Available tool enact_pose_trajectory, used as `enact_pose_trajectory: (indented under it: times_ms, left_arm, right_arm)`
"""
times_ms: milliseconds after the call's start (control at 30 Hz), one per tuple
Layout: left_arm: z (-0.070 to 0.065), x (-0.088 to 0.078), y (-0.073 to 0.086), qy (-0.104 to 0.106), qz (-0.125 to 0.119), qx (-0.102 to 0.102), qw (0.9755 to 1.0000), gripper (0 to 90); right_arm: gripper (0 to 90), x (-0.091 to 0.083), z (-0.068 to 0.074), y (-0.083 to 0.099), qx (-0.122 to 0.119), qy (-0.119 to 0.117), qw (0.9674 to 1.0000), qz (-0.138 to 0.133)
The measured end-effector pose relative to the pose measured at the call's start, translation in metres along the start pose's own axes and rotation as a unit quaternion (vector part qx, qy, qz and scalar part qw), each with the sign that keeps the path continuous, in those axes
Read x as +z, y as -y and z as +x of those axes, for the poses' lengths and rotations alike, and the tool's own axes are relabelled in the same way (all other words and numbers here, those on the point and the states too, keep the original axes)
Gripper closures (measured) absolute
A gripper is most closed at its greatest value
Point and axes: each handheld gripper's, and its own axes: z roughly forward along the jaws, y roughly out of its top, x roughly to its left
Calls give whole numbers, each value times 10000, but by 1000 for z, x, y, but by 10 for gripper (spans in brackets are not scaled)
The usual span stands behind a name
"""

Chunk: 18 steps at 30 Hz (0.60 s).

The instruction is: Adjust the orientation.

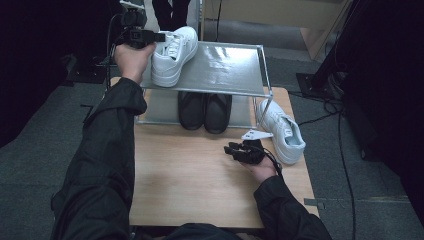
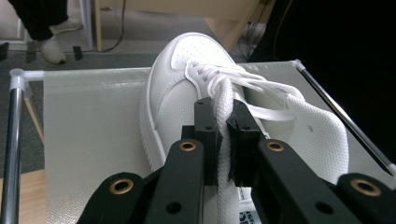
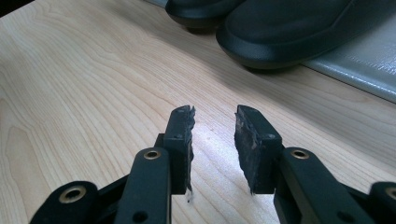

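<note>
Your left gripper (image 2: 219, 135) has its jaws closed down to a narrow slit on the laces and tongue of the white lace-up leather sneaker (image 2: 201, 93), which lies on the top tier of the silver metal-framed shoe rack with grey fabric shelves (image 1: 230, 65), near that tier's left end in the high view, toe pointing away from you. Note: the bite is on soft material only, the woven laces bunching between the pads; judged, the shoe is light but will hang and swing from that hold, and laces can slip or pull loose, so a grip on the stiffer heel collar or side wall would carry it more steadily. Your right gripper (image 3: 212, 140) stands with jaws moderately apart and nothing between them, low over the light wood-grain worktop (image 3: 70, 84), pads worn and ragged at the edges. Just ahead of it, a pair of black slip-on shoes with smooth rounded toes (image 3: 280, 28) sits side by side on the rack's lower tier, toes toward you. The matching second white sneaker (image 1: 282, 131) lies on the worktop just to the right of the rack's right front leg, beside your right hand (image 1: 260, 167). Judged: its upper is smooth and may be slippery; take it at the padded collar.
</note>
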Motion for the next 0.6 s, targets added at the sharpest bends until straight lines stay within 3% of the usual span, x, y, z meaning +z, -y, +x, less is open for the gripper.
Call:
enact_pose_trajectory:
  times_ms: [100,267,600]
  left_arm:
    - [-4,6,3,-151,76,137,9998,850]
    - [-7,15,5,-197,227,184,9994,849]
    - [-7,18,4,-167,212,-57,9996,847]
  right_arm:
    - [670,0,0,0,-18,-2,10000,4]
    - [670,0,1,0,-8,-11,10000,-6]
    - [670,0,1,0,-30,-9,10000,-4]
